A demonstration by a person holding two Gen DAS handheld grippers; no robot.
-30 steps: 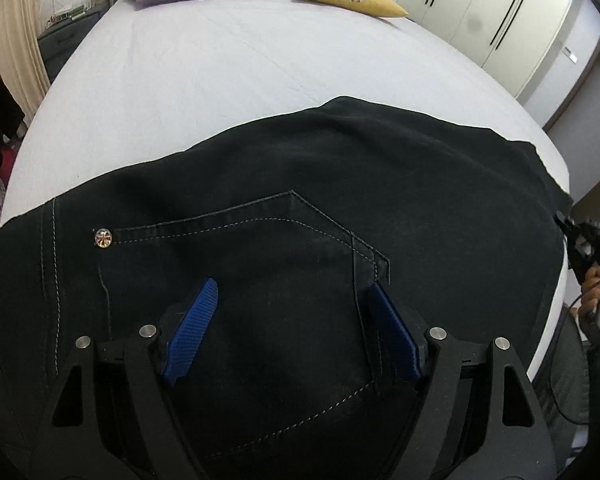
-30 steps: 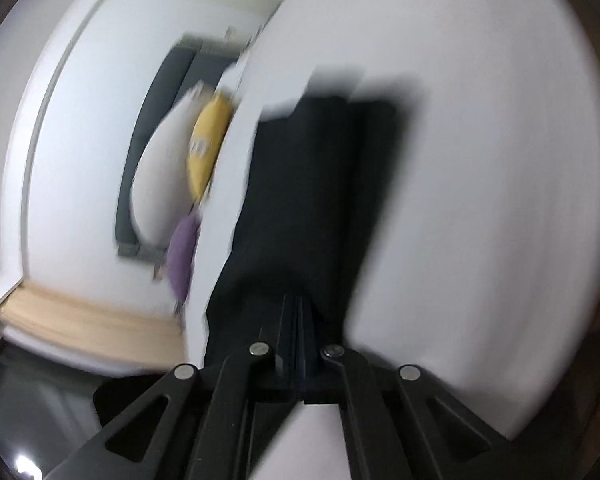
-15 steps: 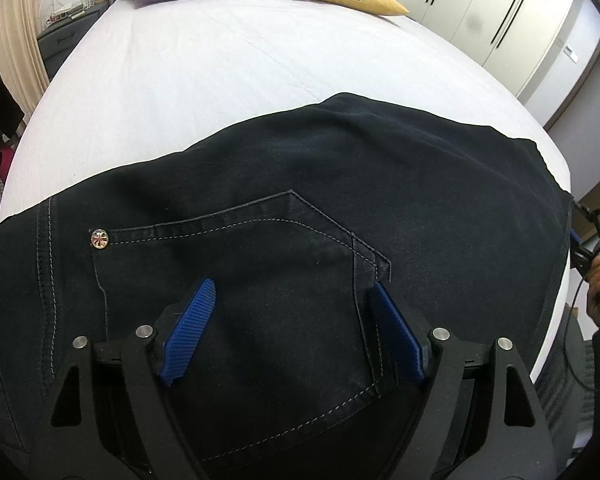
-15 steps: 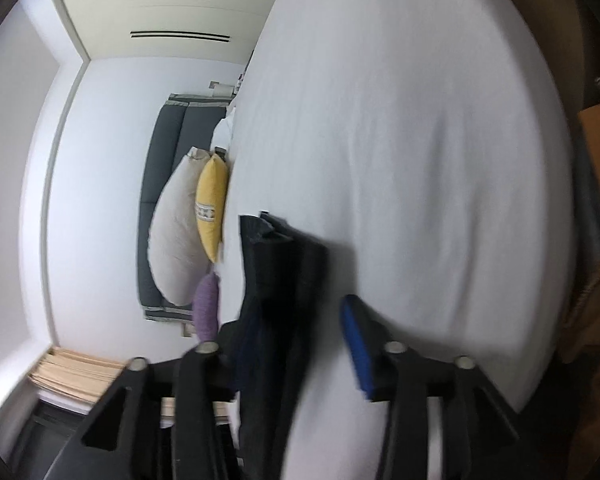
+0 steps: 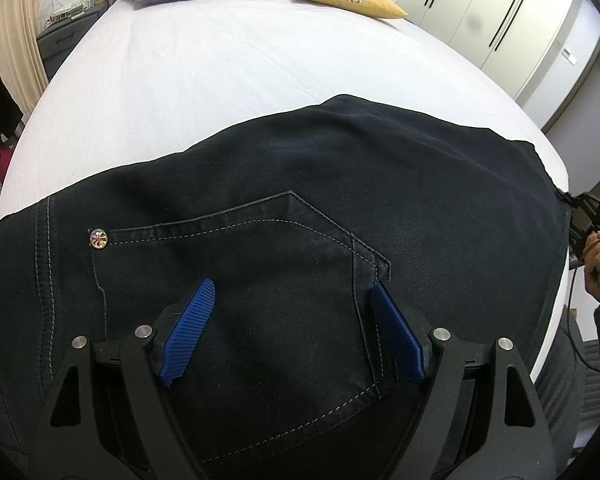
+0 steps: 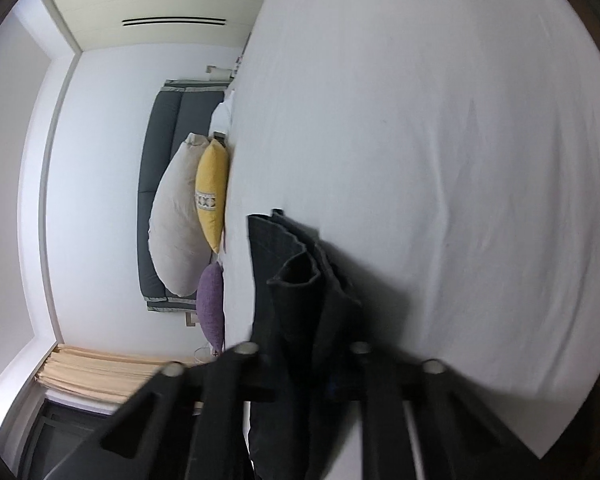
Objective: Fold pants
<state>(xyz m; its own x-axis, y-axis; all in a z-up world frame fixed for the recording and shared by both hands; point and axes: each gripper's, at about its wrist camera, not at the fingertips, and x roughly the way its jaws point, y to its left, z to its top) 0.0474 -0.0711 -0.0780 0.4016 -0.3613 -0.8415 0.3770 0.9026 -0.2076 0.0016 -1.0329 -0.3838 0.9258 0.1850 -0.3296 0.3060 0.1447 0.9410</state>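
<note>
Pants [image 5: 300, 184] lie flat on the white bed [image 5: 220, 60], back pocket directly under my left gripper [image 5: 292, 312], whose blue pads stand wide apart above the denim, pitched steeply down, gripping nothing. Far right, my right gripper [image 6: 300, 364], rolled sideways, has just been closing, hem bunched between its jaws; pad contact hidden. Fabric dark, pale stitching, one rivet [image 5: 99, 238].

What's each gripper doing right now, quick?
Left gripper: open over the pants, holding nothing.
Right gripper: just been closing, now shut on the pants' edge.
</note>
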